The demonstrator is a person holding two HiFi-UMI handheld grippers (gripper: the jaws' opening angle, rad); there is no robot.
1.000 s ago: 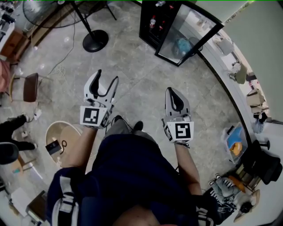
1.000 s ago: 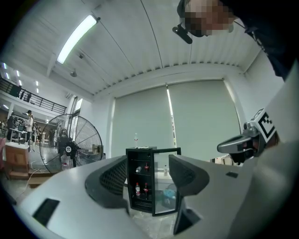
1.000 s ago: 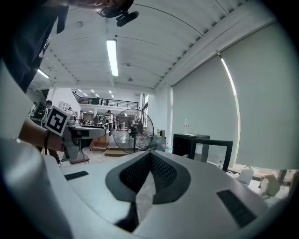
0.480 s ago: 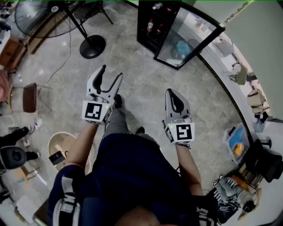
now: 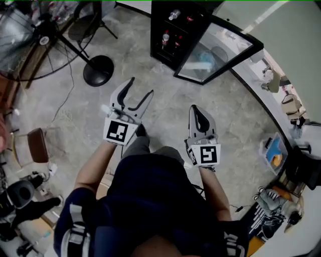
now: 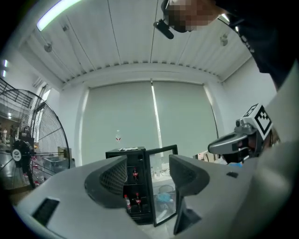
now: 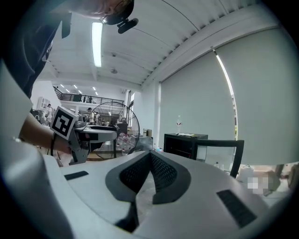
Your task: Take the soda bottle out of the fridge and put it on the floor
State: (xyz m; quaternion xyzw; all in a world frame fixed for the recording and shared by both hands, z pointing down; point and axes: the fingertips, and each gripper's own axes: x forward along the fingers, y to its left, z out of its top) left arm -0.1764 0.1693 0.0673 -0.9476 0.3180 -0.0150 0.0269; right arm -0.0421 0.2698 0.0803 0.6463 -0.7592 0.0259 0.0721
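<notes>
- 1 standing fan (image 5: 22, 42) is recorded at upper left of the head view: black wire cage, with a pole run down to a round black base (image 5: 98, 71).
- A thin cable (image 5: 65, 95) is seen trailing just beside that base.
- 1 brown chair (image 5: 37, 145) is noted at the left edge.
- 1 blue bin (image 5: 275, 153) with orange contents is placed by the curved white worktop (image 5: 258, 98) at right.

No legible txt — red labels on bottles (image 5: 165, 38) in fridge (image 5: 156, 15) too small to read; marker cubes (image 5: 119, 132) show b/w square patterns only — no letters/nos.
</notes>
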